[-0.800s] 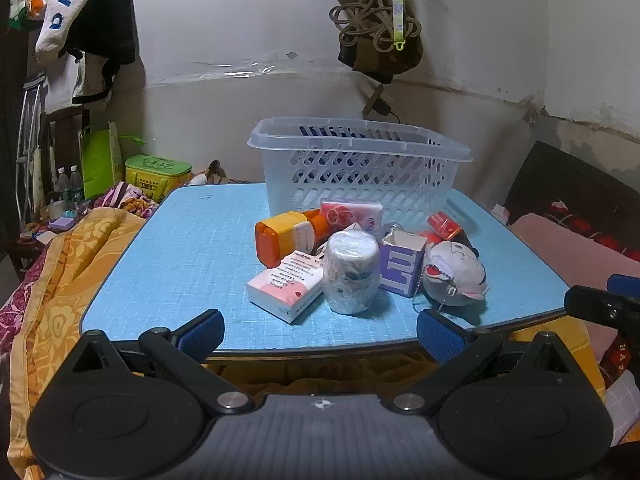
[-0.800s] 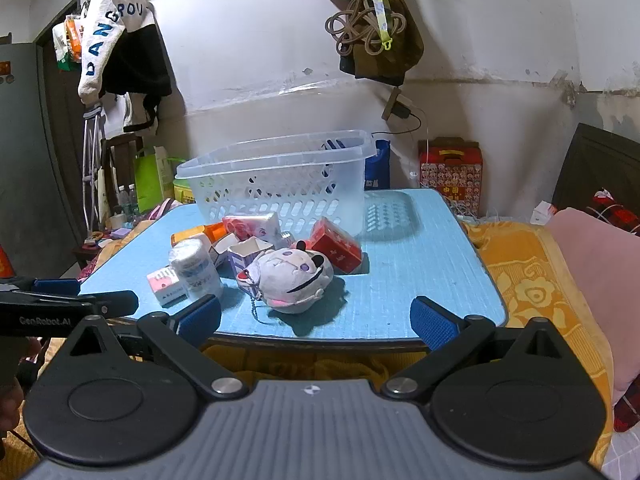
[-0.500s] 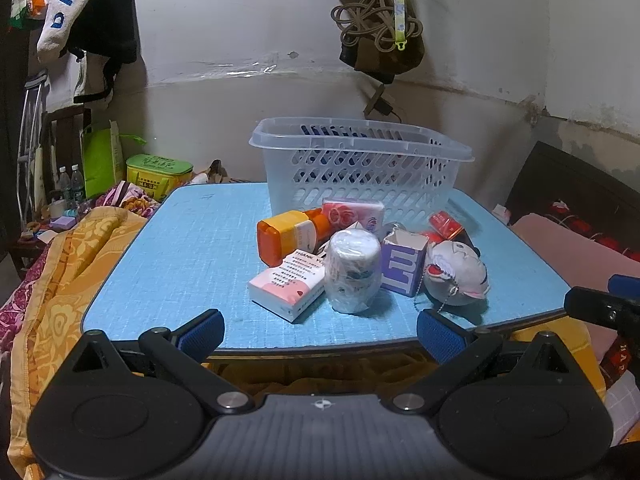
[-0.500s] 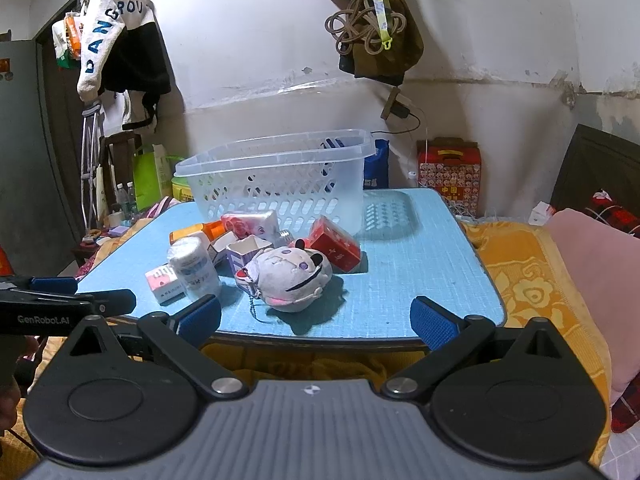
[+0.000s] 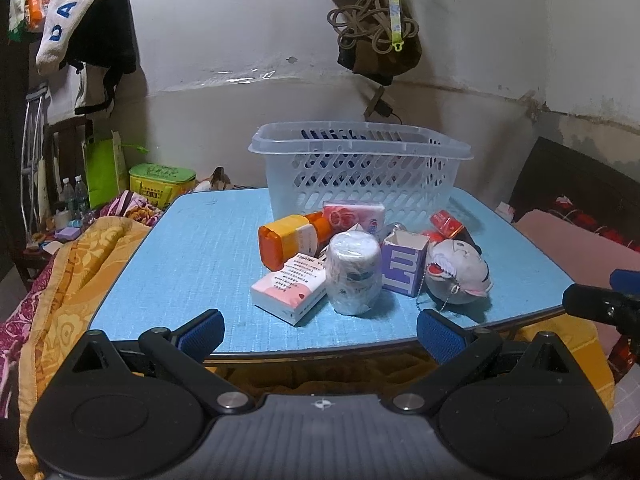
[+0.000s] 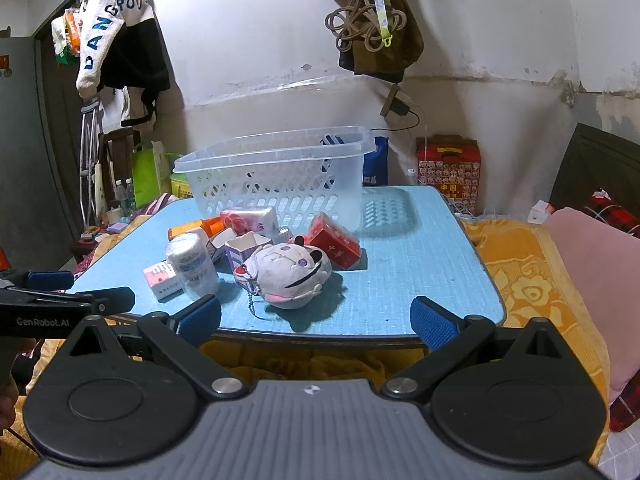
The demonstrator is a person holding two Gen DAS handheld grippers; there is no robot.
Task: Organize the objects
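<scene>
basket: translucent plastic is showing a perforated wall and a smooth rim
tabletop: blue surface is looking matt and finely textured
plush toy: soft cloth is looking fuzzy, with a metal bead chain hanging off it
roll: clear glossy film is wrapping it
pink box: smooth printed cardboard is catching little light
fingers: blue pads are looking ribbed and matt on black plastic
blanket: yellow cloth is showing a woven flower pattern

1. The left hand-held gripper has a ribbed grey body, black rounded shoulders, and two black fingers with blue textured pads.
2. Silver pivot screws sit at each finger base.
3. The right hand-held gripper looks alike; white "GenRobot.AI" lettering marks the left one's side.
</scene>
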